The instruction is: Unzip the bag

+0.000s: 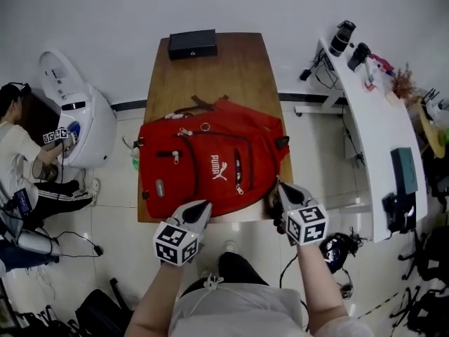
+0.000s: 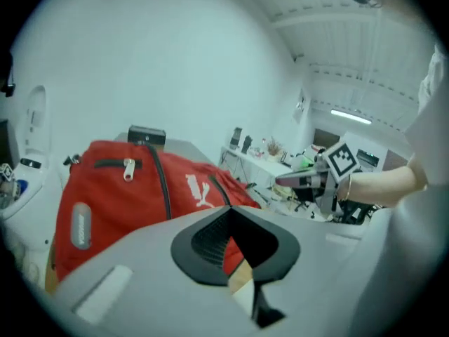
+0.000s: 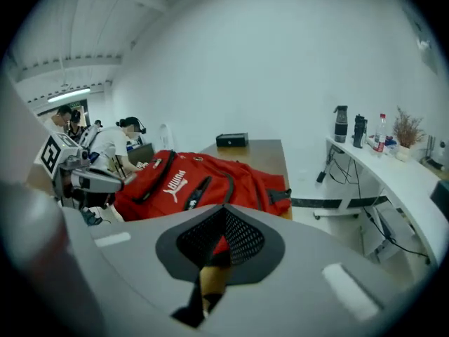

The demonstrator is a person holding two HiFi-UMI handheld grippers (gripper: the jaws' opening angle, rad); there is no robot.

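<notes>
A red backpack point(image 1: 210, 163) lies flat on the wooden table point(image 1: 231, 69), front side up, its black zippers closed. A silver zipper pull point(image 1: 175, 157) sits on the small front pocket. My left gripper point(image 1: 202, 208) hovers at the bag's near edge, jaws shut and empty. My right gripper point(image 1: 275, 194) is at the bag's near right corner, also shut with nothing seen between its pads. In the left gripper view the backpack point(image 2: 133, 195) fills the left side, with the zipper pull point(image 2: 129, 168) near its top. From the right gripper view the backpack point(image 3: 189, 181) lies just ahead of the shut jaws.
A black box point(image 1: 192, 43) rests at the table's far end. A white desk point(image 1: 379, 118) with bottles and gear stands at the right. At the left are a white machine point(image 1: 77, 118) and a seated person point(image 1: 21, 160). Cables lie on the floor.
</notes>
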